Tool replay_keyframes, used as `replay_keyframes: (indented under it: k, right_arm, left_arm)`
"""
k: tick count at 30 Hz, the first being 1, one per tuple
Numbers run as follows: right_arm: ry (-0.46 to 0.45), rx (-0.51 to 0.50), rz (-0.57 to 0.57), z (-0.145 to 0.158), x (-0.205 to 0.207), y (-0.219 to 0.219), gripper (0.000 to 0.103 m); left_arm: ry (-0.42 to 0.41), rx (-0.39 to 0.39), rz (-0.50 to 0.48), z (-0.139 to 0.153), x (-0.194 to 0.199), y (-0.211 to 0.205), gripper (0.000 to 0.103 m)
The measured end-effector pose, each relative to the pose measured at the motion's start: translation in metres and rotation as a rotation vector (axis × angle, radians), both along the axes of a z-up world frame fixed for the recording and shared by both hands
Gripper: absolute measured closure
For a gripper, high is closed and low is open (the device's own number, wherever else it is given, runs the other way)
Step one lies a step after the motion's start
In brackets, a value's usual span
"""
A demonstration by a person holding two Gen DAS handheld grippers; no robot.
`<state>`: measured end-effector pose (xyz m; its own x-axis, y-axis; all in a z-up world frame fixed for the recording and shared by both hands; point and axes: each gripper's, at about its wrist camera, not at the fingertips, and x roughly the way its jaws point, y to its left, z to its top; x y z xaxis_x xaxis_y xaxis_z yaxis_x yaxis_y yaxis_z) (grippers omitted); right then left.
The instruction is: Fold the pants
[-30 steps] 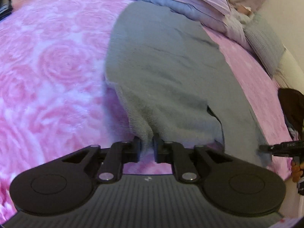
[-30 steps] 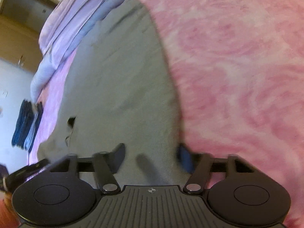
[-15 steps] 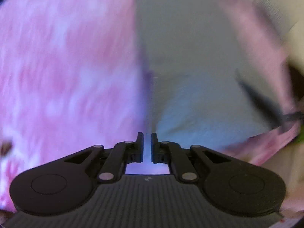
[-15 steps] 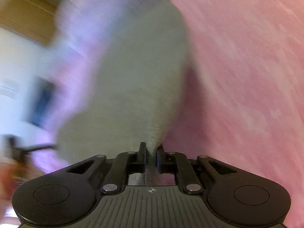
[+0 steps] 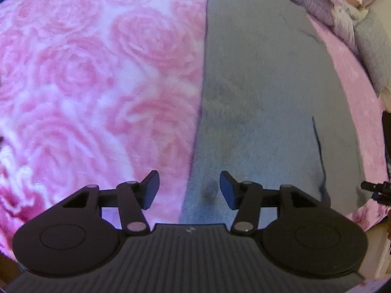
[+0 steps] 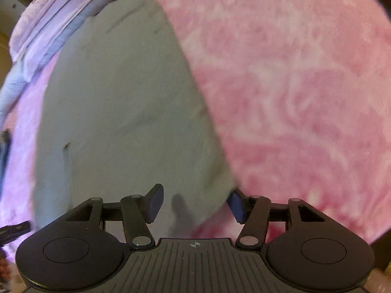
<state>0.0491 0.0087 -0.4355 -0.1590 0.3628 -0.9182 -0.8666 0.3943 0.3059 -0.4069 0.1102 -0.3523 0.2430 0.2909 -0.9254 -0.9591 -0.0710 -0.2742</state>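
Two grippers hang over grey pants (image 5: 264, 102) lying flat on a pink rose-patterned blanket (image 5: 92, 78). The left gripper (image 5: 189, 189) straddles the pants' left edge, its jaws opening and pressing on nothing. The right gripper (image 6: 194, 201) sits above the near right corner, its jaws also opening, the cloth under them not pinched. Lilac bedding (image 6: 48, 22) lies past the pants' far end.

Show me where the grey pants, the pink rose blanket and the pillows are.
grey pants (image 5: 259, 102): left wrist view, middle of the fabric.
pink rose blanket (image 5: 92, 78): left wrist view, bare patch left of the pants.
pillows (image 6: 48, 24): right wrist view, lilac cover.
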Motion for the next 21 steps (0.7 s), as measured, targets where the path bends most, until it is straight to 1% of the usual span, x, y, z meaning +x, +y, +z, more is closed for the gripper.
replay_keyframes:
  k: [1, 3, 5, 7, 9, 10, 12, 13, 14, 15, 16, 17, 19, 20, 21]
  right_arm:
    - [-0.023, -0.019, 0.020, -0.005, -0.001, 0.002, 0.049]
    - [-0.031, -0.009, 0.019, -0.002, -0.002, 0.004, 0.049]
    - [-0.029, 0.010, -0.007, 0.005, 0.001, -0.001, 0.049]
    - [-0.028, 0.033, -0.044, 0.014, 0.008, -0.016, 0.049]
    - [0.002, 0.055, -0.072, 0.016, 0.016, -0.022, 0.049]
    - [0.038, 0.057, -0.090, 0.014, 0.022, -0.020, 0.049]
    - [0.085, 0.031, -0.098, 0.004, 0.022, -0.014, 0.049]
    - [0.092, 0.009, -0.082, -0.003, 0.018, -0.010, 0.049]
    - [0.060, 0.007, -0.080, -0.004, 0.015, -0.009, 0.063]
    - [0.056, -0.009, -0.084, -0.004, 0.015, -0.009, 0.098]
    - [0.156, 0.008, -0.125, -0.002, 0.021, -0.014, 0.100]
    - [0.199, 0.021, -0.167, 0.007, 0.025, -0.023, 0.100]
    - [0.182, 0.028, -0.167, 0.019, 0.029, -0.031, 0.100]
    - [0.169, 0.017, -0.169, 0.020, 0.028, -0.032, 0.100]
    - [0.139, -0.006, -0.138, 0.017, 0.025, -0.030, 0.100]
  left_arm:
    - [0.021, -0.008, -0.009, -0.005, 0.001, 0.002, 0.054]
    - [0.044, 0.013, -0.015, -0.009, 0.005, -0.001, 0.053]
    - [0.037, 0.027, -0.009, -0.007, 0.001, -0.005, 0.053]
    - [0.020, 0.029, 0.000, -0.007, -0.002, -0.008, 0.054]
    - [-0.002, 0.025, 0.010, -0.008, -0.005, -0.011, 0.054]
    - [-0.008, 0.025, 0.013, -0.009, -0.006, -0.012, 0.054]
    - [-0.006, 0.024, 0.007, -0.011, -0.002, -0.010, 0.055]
    - [0.001, 0.025, -0.006, -0.010, 0.000, -0.009, 0.058]
    - [0.009, 0.028, -0.020, -0.009, 0.001, -0.009, 0.080]
    - [0.002, 0.029, -0.029, -0.007, -0.001, -0.008, 0.103]
    - [-0.037, 0.024, -0.028, -0.006, -0.004, -0.007, 0.103]
    - [-0.057, 0.028, -0.023, -0.002, -0.008, -0.007, 0.103]
    - [-0.062, 0.044, -0.049, 0.005, -0.010, -0.009, 0.103]
    - [-0.043, 0.033, -0.054, 0.004, -0.011, -0.010, 0.102]
    - [-0.015, 0.008, -0.060, -0.002, -0.009, -0.011, 0.101]
